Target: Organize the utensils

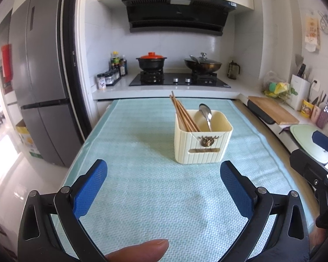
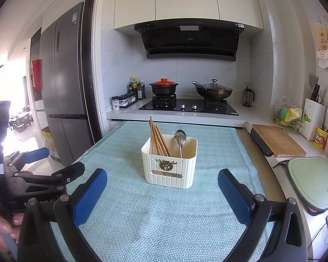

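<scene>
A cream ribbed utensil holder (image 1: 202,144) (image 2: 169,168) stands on the light green mat (image 1: 142,187) (image 2: 142,214). Several wooden chopsticks (image 1: 182,113) (image 2: 157,138) lean in its left side and a metal spoon (image 1: 206,114) (image 2: 180,140) stands bowl-up in its right side. My left gripper (image 1: 164,170) is open and empty, in front of and left of the holder. My right gripper (image 2: 163,179) is open and empty, just in front of the holder. The other gripper shows at the right edge of the left wrist view and at the left edge of the right wrist view.
A gas hob (image 1: 179,79) with a red-lidded pot (image 1: 151,62) and a lidded wok (image 1: 203,64) lies behind the mat. A wooden cutting board (image 2: 277,140) and a green board (image 2: 314,179) sit on the right counter. A grey fridge (image 1: 39,76) stands left.
</scene>
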{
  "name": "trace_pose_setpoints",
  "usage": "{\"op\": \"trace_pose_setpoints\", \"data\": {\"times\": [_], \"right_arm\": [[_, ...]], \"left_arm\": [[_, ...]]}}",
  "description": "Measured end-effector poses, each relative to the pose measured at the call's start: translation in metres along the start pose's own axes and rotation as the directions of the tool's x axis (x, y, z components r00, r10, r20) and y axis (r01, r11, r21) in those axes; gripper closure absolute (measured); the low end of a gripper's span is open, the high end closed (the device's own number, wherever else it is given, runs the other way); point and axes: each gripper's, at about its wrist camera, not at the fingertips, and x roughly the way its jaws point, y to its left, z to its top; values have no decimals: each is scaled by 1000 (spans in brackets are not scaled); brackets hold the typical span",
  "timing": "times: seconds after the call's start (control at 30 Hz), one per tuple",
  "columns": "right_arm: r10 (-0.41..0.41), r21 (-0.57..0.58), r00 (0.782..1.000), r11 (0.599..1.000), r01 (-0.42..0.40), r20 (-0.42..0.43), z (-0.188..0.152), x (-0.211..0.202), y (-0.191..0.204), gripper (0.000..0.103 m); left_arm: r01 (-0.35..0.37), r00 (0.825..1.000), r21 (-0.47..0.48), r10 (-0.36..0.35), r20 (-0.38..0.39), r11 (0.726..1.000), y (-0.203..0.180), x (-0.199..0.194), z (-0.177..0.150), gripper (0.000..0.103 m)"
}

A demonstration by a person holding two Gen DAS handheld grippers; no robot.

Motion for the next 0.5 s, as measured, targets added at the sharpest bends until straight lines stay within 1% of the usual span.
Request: {"op": "trace_pose_setpoints", "data": {"times": [0.5], "right_arm": [[7,-2,1000,1000,-7,-5,-2,0,1,0]], "left_arm": [[-3,1000,-4,3,2,1000,0,-5,-2,0]]}}
